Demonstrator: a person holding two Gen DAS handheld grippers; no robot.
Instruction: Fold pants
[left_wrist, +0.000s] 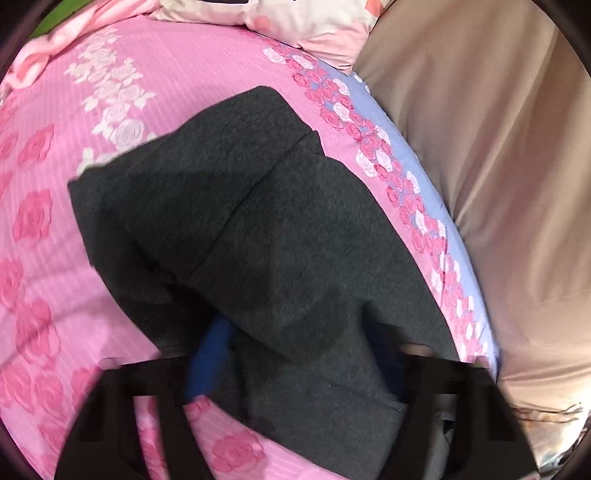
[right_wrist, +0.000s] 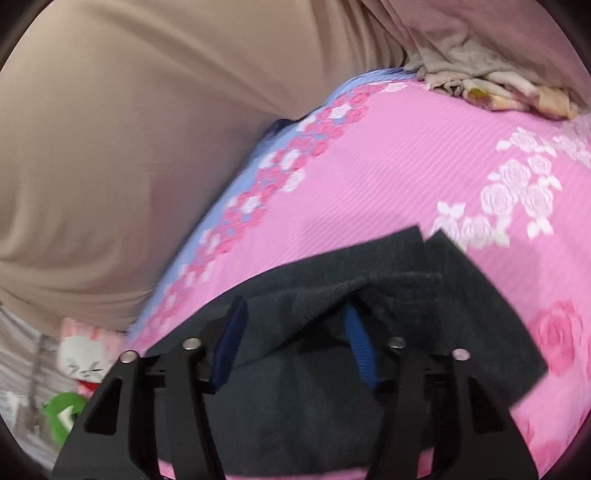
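The dark pants (left_wrist: 258, 229) lay on the bed (left_wrist: 74, 221) near its blue-bordered edge, their length running straight ahead of both claws. The right claw (right_wrist: 291, 343) stood open around a raised fold; the left claw's (left_wrist: 306, 365) state couldn't be told.

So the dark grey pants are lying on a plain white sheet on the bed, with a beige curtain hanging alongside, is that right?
Not quite. The dark grey pants lie on a pink sheet printed with roses, not a plain white one; both wrist views show it. The rest holds: the beige curtain does hang alongside the bed.
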